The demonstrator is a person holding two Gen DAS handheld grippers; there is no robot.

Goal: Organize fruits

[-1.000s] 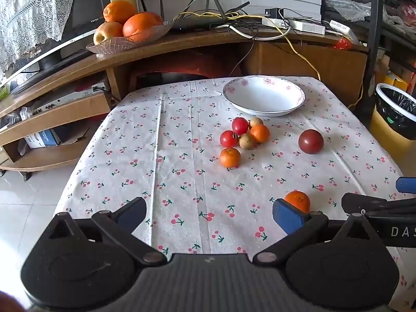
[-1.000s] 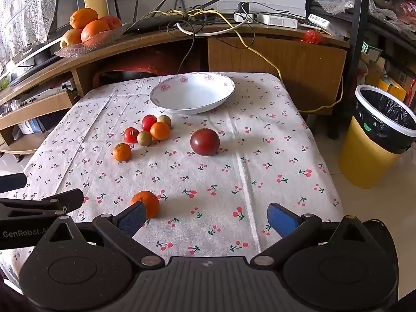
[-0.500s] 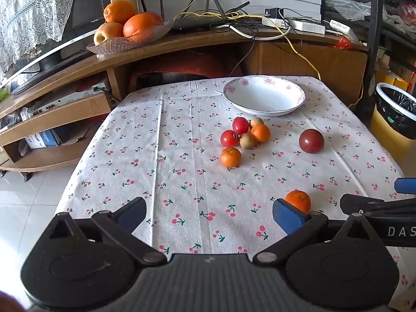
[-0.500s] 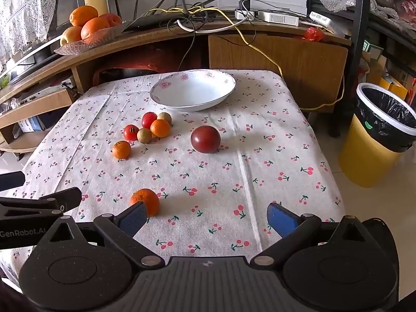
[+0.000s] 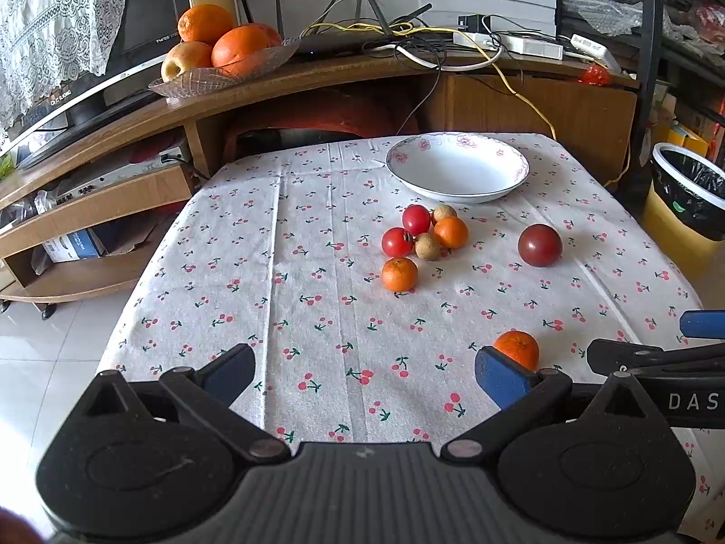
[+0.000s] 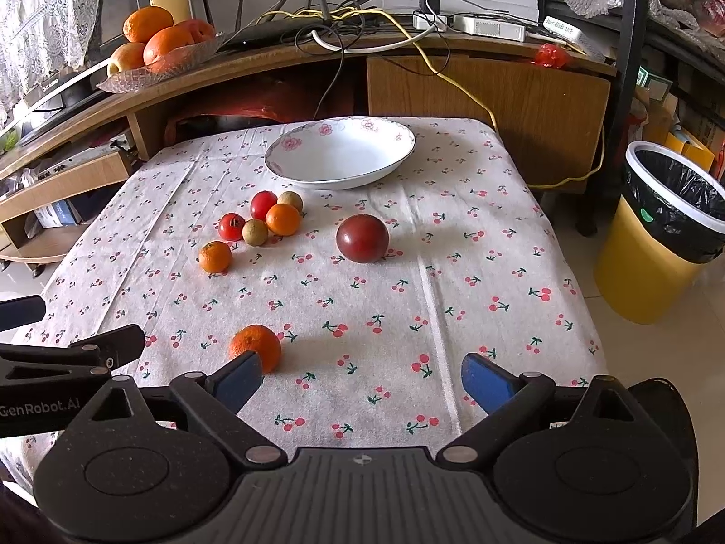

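- Left tool (image 5: 364, 369): blue-padded fingers spread wide, nothing between them, hovering over the near edge of the surface (image 5: 317, 317) covered in a white cherry-print cloth.
- Right tool (image 6: 362, 376): likewise spread wide and empty, alongside the left one.
- Nearest fruit: small orange mandarin (image 6: 255, 347), alone, just beyond the right tool's left finger.
- Mid-surface: large dark-red round tomato (image 6: 362, 238), apart from the rest.
- Left of it, a tight cluster (image 5: 423, 238): two small red tomatoes, two tan longan-like fruits, one orange; another orange (image 5: 399, 274) just beside them.
- Far end: shallow white ceramic bowl with pink floral rim (image 6: 340, 158), empty. Likely destination.
- Handling, judged: all fruit is light, round and apt to roll. Mandarin skin gives slightly; take it across the widest middle with gentle closure. Tomatoes are smooth, slippery and bruise easily. Clustered fruits touch, so reaching one may nudge its neighbours.
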